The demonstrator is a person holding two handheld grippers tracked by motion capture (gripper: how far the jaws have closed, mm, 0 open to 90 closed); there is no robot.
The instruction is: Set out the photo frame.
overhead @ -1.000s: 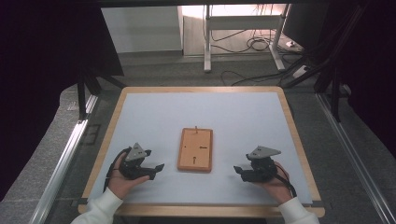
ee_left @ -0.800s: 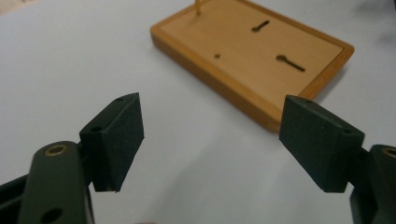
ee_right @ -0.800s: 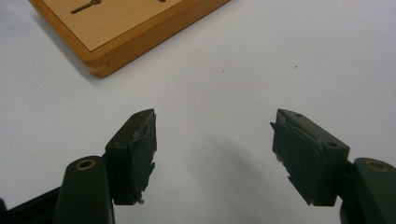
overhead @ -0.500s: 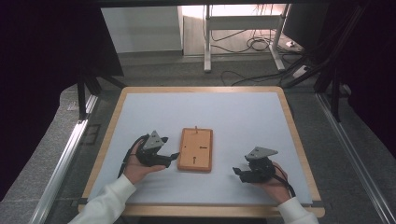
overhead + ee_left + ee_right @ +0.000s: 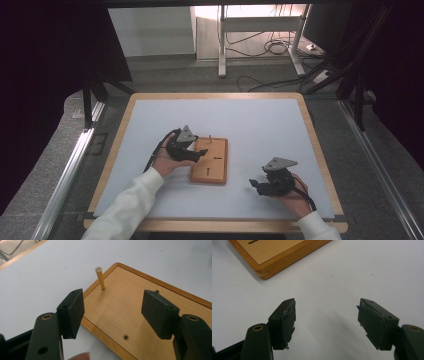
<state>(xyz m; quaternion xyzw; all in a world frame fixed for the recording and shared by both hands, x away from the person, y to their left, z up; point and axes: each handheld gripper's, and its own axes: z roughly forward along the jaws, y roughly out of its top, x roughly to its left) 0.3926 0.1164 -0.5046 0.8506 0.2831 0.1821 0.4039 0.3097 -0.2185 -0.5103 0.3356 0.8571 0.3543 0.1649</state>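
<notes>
Hovering over the near left edge of a wooden board [image 5: 210, 161], left gripper [image 5: 201, 151] held in the person's left hand [image 5: 167, 161], jaws apart and just been closing, nothing between the pads. Seen along those jaws in the left gripper view: left gripper [image 5: 113, 307] with one black pad [image 5: 72, 311] out over the white table surface [image 5: 45, 277] just off the board's edge, the other pad above the board [image 5: 130, 315] itself. Ahead of the jaws, standing upright near the board's far corner, a thin brass-coloured peg [image 5: 100, 277], apart from both pads. Small dark holes dotted across the board, one [image 5: 126, 337] low between the jaws. Off to the other side of the board, well apart from it, right gripper [image 5: 254, 184] resting low in the right hand [image 5: 292, 192], a grey three-cornered plate [image 5: 280, 163] on top. Looking along the right gripper [image 5: 325, 315]: jaws apart, empty, bare white table beneath, pad edges worn and ragged. Ahead and to the left of those jaws, one rounded corner of the board [image 5: 265, 273], with a dark slot [image 5: 253, 242] cut in its top face.
</notes>
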